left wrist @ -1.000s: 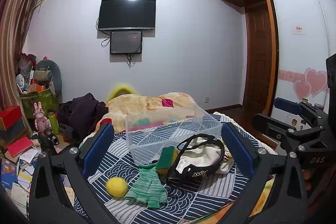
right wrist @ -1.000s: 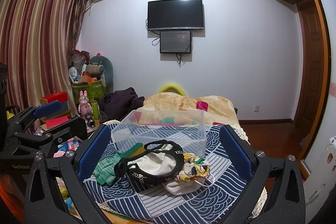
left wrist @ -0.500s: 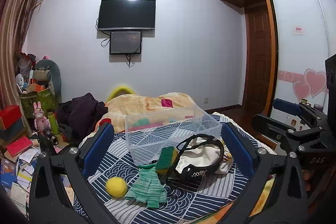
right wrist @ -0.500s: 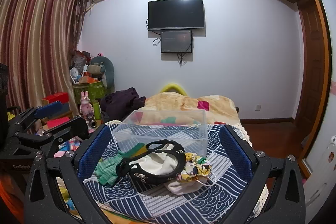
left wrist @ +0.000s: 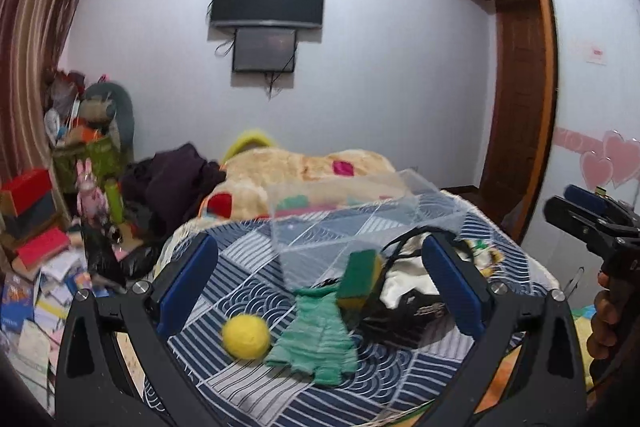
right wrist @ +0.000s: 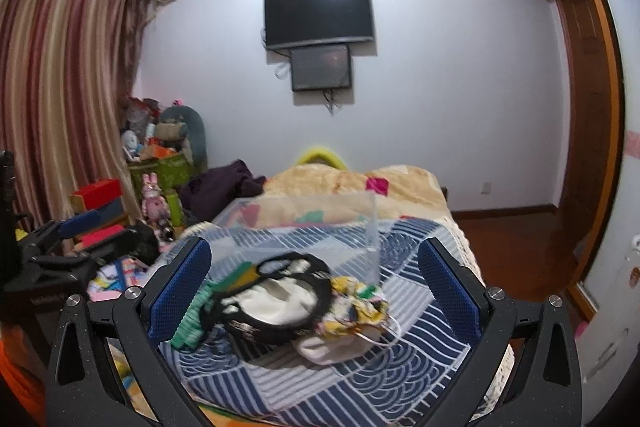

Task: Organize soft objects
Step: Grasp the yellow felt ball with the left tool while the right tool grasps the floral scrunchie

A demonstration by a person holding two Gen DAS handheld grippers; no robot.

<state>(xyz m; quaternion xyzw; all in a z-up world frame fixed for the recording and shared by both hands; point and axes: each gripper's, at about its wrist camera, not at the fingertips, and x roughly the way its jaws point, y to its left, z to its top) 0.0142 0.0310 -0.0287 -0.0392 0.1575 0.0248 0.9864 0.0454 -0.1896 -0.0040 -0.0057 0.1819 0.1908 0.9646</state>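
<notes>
From my left gripper (left wrist: 320, 287) I see its jaws spread wide and holding nothing, with a yellow ball (left wrist: 245, 337), a green knitted cloth (left wrist: 318, 335) and a green-and-yellow sponge (left wrist: 358, 277) lying on the blue patterned bedspread (left wrist: 240, 267) before the clear plastic bin (left wrist: 352, 215); the ball shows only here. My right gripper (right wrist: 314, 291) is likewise wide and bare; its view alone shows the floral cloth (right wrist: 356, 303) just beside the black-trimmed white bag (right wrist: 276, 301).

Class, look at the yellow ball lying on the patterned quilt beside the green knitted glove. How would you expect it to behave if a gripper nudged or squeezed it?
The yellow ball is round and lies free on the quilt, so a nudge would probably roll it. Its fuzzy surface suggests something soft and light that would likely dent under the jaws. The green glove touching its side might stop a roll that way.
</notes>
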